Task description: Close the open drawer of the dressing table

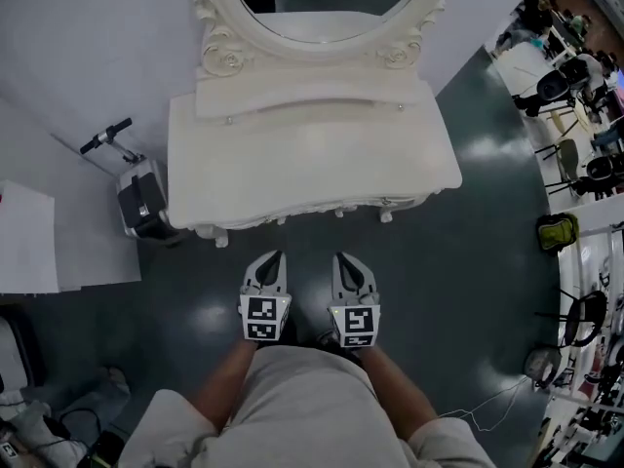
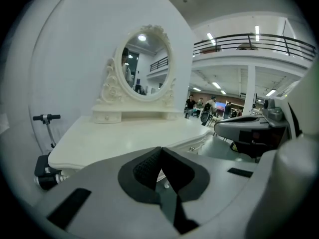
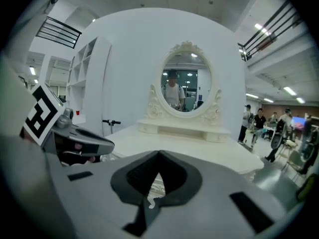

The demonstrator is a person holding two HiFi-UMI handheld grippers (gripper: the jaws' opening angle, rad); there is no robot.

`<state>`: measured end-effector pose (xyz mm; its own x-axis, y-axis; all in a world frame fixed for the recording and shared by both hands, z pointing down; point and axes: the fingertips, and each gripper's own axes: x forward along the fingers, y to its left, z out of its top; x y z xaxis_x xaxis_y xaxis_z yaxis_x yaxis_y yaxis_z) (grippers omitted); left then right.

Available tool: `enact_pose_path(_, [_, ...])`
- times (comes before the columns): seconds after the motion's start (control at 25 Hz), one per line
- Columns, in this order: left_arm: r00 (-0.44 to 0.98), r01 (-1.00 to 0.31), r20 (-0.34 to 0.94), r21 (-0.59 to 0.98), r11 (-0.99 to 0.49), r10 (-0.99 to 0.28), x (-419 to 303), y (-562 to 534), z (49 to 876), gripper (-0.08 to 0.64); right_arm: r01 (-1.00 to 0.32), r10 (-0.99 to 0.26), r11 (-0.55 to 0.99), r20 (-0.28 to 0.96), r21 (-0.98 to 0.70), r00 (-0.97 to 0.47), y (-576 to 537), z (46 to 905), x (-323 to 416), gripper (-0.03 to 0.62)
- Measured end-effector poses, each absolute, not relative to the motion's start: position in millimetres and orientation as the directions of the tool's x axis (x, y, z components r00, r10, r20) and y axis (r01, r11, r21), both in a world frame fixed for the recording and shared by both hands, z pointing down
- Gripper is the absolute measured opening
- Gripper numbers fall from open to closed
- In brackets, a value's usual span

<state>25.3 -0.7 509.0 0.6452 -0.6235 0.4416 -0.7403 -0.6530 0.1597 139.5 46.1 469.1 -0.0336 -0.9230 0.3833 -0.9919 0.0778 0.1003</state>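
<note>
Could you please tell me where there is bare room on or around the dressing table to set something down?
The whole dressing table top is bare, from its front edge back to the raised shelf under the mirror. The floor to its right is also free. It is crowded at the table's left corner, where a scooter stands.

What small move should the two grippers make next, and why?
Probably draw both back. From the head view nothing stands out past the front edge of the dressing table, and the left gripper and right gripper hang shut and empty, short of it.
</note>
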Motion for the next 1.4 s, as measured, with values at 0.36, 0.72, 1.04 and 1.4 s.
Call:
enact_pose_path(0.36, [0.669,-0.734,0.296,0.121,-0.669,-0.681,68,71,444,0.008,-0.988,-0.967,0.09,0.25,0.123,-0.058,112,411,160,0.015])
enact_pose_path(0.72, [0.693,-0.719,0.193,0.122,-0.684,-0.694,108,133,393,0.008,-0.991,-0.984,0.076,0.169,0.114,-0.056,178,363,186,0.015])
enact_pose_path(1.04, [0.705,-0.708,0.189,0.132,-0.693,-0.684,131,192,386,0.008,-0.992,-0.989,0.072,0.139,0.107,-0.057,230,351,204,0.015])
enact_pose_path(1.4, [0.746,-0.663,0.169,0.099,-0.742,-0.644,153,216,372,0.008,-0.995,-0.994,0.014,0.107,0.097,-0.003,258,340,225,0.015])
